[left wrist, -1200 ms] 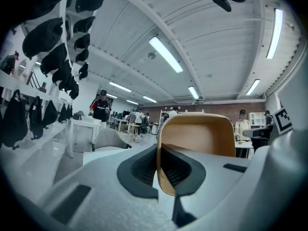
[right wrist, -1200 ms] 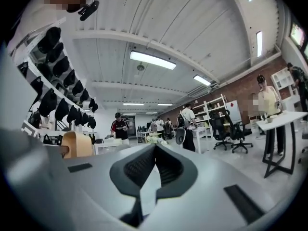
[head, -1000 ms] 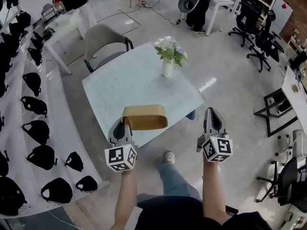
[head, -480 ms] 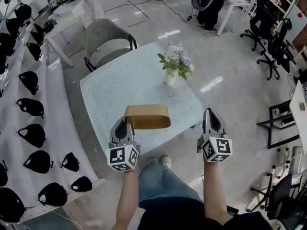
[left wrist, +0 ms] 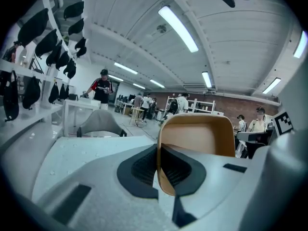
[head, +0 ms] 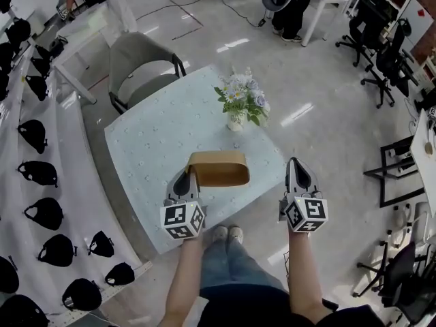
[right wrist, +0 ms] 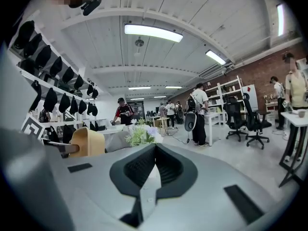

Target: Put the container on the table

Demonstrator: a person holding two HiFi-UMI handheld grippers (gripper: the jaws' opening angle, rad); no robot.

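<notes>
— Left gripper view: where's the container (left wrist: pixel 197 136)?
— Its near wall is clamped between the jaws of the left gripper (left wrist: pixel 158 163); the rest rises just beyond them, over the table (head: pixel 150 142); the right gripper (right wrist: pixel 153 170) has its jaws pressed together, empty.

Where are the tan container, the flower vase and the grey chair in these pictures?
tan container (head: pixel 219 170): head view, on its outer wall.
flower vase (head: pixel 236 121): head view, on the white vase body.
grey chair (head: pixel 139 54): head view, on its seat shell.
</notes>
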